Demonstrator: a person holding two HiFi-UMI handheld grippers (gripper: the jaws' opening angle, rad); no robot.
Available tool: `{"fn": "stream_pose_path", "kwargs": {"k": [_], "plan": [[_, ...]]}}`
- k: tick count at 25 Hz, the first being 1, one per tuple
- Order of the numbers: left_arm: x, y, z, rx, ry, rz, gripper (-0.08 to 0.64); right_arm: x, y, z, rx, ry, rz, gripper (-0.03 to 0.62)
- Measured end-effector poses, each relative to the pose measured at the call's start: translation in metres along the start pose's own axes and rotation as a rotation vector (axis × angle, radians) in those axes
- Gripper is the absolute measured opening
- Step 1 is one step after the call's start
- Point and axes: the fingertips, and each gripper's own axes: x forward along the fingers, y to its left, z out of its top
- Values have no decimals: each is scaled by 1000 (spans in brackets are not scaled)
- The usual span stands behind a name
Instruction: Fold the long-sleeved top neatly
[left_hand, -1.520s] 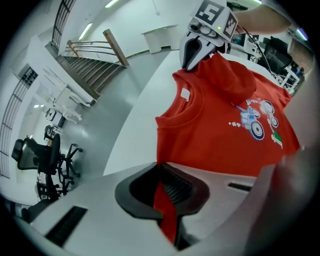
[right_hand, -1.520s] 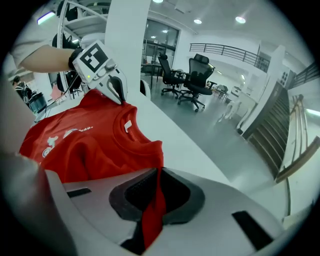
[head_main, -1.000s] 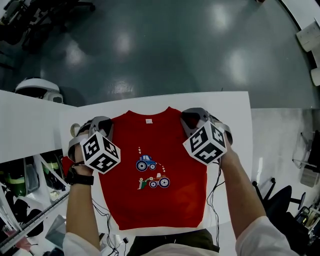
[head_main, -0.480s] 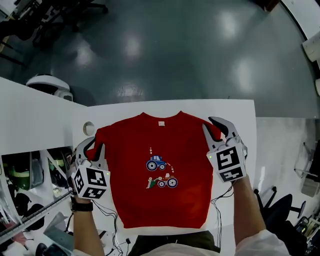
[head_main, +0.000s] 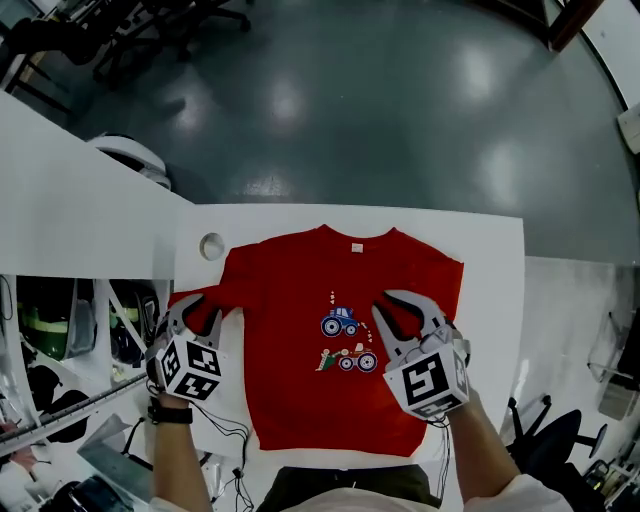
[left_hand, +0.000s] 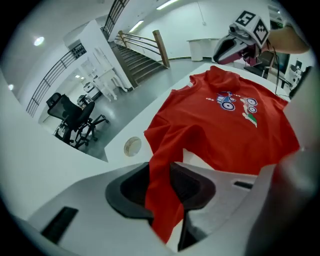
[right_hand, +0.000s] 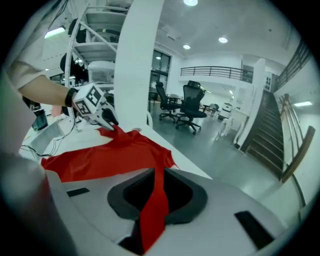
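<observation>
Because the left gripper (head_main: 198, 312) and right gripper (head_main: 392, 308) each clamp a pinch of the top (head_main: 300, 300), spread face-up on the counter (head_main: 490, 240) — left fingers (left_hand: 127, 187) just eased wider, right just tightened — both folds should probably travel inward level and taut, landing flat.

- We cannot read the collar label (head_main: 356, 247): too small.
- In the head view, the left gripper (head_main: 200, 308) and right gripper (head_main: 392, 305) cover both cuffs of the top (head_main: 290, 380).
</observation>
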Motion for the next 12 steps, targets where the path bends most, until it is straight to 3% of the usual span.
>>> {"fn": "stream_pose_path", "kwargs": {"k": [6,12], "plan": [[2,-9,7,127,-16,-9,143,53,86,42,-74,-15,178,69],[6,-3,12,142,-46,-17,146,86,119,59,-83,-6,237,69]]}}
